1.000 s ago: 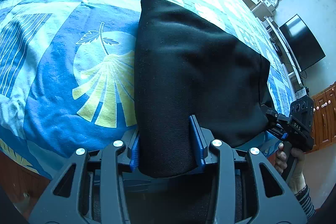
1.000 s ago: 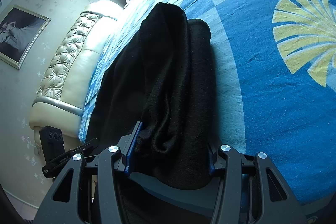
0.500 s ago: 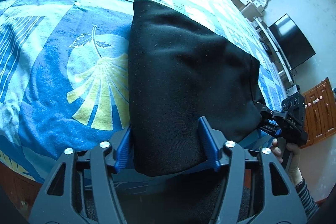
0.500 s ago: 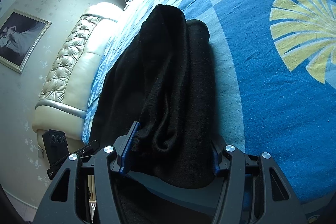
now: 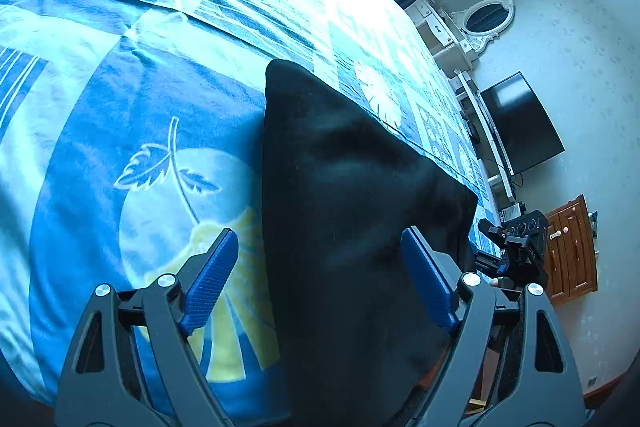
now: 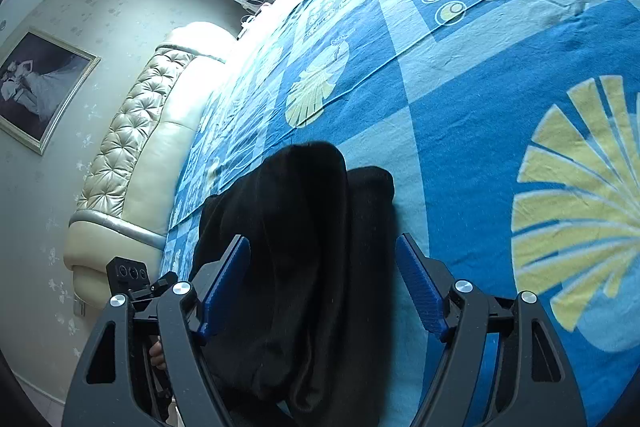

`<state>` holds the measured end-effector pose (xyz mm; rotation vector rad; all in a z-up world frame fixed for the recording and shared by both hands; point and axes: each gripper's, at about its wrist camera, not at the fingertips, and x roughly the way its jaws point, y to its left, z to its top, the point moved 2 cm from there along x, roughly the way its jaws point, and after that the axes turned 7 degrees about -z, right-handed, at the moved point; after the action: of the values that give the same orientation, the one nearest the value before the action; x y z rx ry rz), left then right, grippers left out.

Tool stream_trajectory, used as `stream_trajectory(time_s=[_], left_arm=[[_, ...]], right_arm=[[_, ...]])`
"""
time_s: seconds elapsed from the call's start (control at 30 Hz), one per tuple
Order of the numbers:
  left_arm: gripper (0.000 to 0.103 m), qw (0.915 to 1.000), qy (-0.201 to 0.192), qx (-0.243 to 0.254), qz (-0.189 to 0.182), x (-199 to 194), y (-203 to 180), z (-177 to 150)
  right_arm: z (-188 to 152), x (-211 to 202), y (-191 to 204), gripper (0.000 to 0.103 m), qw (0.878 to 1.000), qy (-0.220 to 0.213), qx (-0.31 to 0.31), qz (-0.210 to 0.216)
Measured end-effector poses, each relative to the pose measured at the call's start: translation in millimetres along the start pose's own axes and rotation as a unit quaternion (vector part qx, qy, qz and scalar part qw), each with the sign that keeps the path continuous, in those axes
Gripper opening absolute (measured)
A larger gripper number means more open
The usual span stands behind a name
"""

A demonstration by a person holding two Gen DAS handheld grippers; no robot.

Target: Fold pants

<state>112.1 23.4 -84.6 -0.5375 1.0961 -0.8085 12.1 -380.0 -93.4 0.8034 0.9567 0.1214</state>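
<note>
Pants (image 5: 352, 219) between spread jaws

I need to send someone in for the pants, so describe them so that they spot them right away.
Find the big bed with the blue patchwork bedspread. At its near edge lies the pants, folded into a thick black bundle beside a pale yellow fan-shaped leaf print. It is the only plain black thing on the patterned cover.

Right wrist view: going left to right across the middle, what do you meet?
Framed dark picture on the wall → cream tufted leather headboard → folded black pants → blue patterned bedspread → its yellow fan-shaped print.
</note>
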Motion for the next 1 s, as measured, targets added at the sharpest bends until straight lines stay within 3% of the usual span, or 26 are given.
stream_trajectory(time_s=[0.13, 0.3, 0.33, 0.37, 0.4, 0.43, 0.5, 0.6, 0.8, 1.0], left_arm=[[0.083, 0.9996, 0.028, 0.010, -0.001, 32, 0, 25], [0.081, 0.9971, 0.065, 0.036, 0.013, 57, 0, 36], [0.077, 0.9963, 0.068, 0.046, 0.023, 59, -2, 37], [0.065, 0.9953, 0.070, 0.059, 0.034, 60, -4, 38], [0.057, 0.9942, 0.071, 0.067, 0.044, 61, -5, 38], [0.052, 0.9938, 0.069, 0.073, 0.049, 60, -6, 38], [0.039, 0.9928, 0.058, 0.085, 0.061, 58, -10, 38], [0.029, 0.9900, 0.048, 0.104, 0.082, 54, -16, 36], [0.024, 0.9858, 0.040, 0.115, 0.116, 50, -26, 42], [0.023, 0.9806, 0.012, 0.130, 0.146, 38, -23, 65]], right_arm=[[16, 23, -4, 0.075, 1.000, 0.008, 0.015, -0.008], [17, 33, -3, 0.080, 0.999, 0.019, 0.023, 0.027], [15, 35, 1, 0.079, 0.999, 0.024, 0.011, 0.025], [14, 37, 5, 0.075, 0.999, 0.030, -0.003, 0.020], [13, 40, 9, 0.061, 0.999, 0.036, -0.015, 0.013], [11, 43, 11, 0.055, 0.999, 0.042, -0.022, 0.003], [11, 42, 13, 0.048, 0.999, 0.038, -0.028, 0.001], [12, 37, 18, 0.043, 0.999, 0.025, -0.035, 0.003], [21, 33, 31, 0.037, 0.999, 0.007, -0.040, 0.027], [41, 58, 47, 0.037, 0.998, 0.004, -0.044, 0.042]])
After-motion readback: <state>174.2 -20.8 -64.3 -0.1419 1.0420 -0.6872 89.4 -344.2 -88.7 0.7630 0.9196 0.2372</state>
